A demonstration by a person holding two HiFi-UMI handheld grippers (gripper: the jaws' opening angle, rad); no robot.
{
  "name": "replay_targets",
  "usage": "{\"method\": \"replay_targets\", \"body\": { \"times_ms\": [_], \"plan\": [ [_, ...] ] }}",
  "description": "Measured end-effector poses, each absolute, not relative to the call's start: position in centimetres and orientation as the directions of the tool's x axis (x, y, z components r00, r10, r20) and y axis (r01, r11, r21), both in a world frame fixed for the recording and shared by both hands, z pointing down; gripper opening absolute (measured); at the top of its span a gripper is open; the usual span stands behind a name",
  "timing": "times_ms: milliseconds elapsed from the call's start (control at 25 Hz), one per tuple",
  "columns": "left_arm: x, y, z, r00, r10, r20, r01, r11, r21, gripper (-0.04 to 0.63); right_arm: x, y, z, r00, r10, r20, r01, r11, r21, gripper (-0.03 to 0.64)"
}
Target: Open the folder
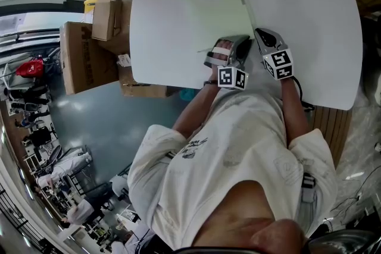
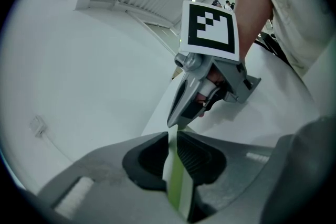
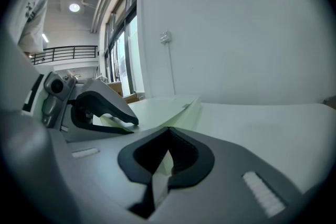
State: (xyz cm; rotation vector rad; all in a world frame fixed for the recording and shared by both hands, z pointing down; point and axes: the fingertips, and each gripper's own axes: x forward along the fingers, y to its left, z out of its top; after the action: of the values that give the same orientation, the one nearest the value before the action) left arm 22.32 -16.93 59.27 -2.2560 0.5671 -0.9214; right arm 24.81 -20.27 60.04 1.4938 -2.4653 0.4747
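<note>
- Far left, I see cardboard boxes (image 1: 86, 59) on the floor beside the table (image 1: 321, 27); I can't make out what is in them.
- The pale green folder (image 1: 208, 6) lies flat on the white table, and nothing inside it shows.
- My left gripper (image 2: 174, 136) pinches the folder's green near edge.
- Just beside it, my right gripper (image 3: 168, 131) is clamped on a pale sheet of that edge.

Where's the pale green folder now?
In the head view, the pale green folder lies flat left-centre on the white table, near edge clamped by left gripper and right gripper.
</note>
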Motion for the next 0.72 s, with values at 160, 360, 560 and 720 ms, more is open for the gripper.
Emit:
{"method": "replay_targets", "body": {
  "times_ms": [160,360,560,720],
  "plan": [
    [22.2,-16.9,59.1,0.663,-0.594,0.456,-0.158,-0.706,-0.690,0.046,24.7,-20.3,60.0,-0.459,-0.818,0.348,-0.888,0.432,-0.157,0.002],
    [22.2,-16.8,58.0,0.672,-0.603,0.431,-0.193,-0.703,-0.684,0.025,24.9,-20.1,59.9,-0.456,-0.819,0.348,-0.889,0.431,-0.153,0.002],
    [22.1,-16.9,57.3,0.672,-0.616,0.411,-0.239,-0.705,-0.667,0.017,24.9,-20.0,59.9,-0.453,-0.819,0.352,-0.891,0.429,-0.147,0.002],
    [21.8,-17.1,56.8,0.672,-0.628,0.393,-0.265,-0.698,-0.665,0.012,24.8,-20.1,59.9,-0.452,-0.818,0.356,-0.891,0.432,-0.138,0.002]
  ]
}}
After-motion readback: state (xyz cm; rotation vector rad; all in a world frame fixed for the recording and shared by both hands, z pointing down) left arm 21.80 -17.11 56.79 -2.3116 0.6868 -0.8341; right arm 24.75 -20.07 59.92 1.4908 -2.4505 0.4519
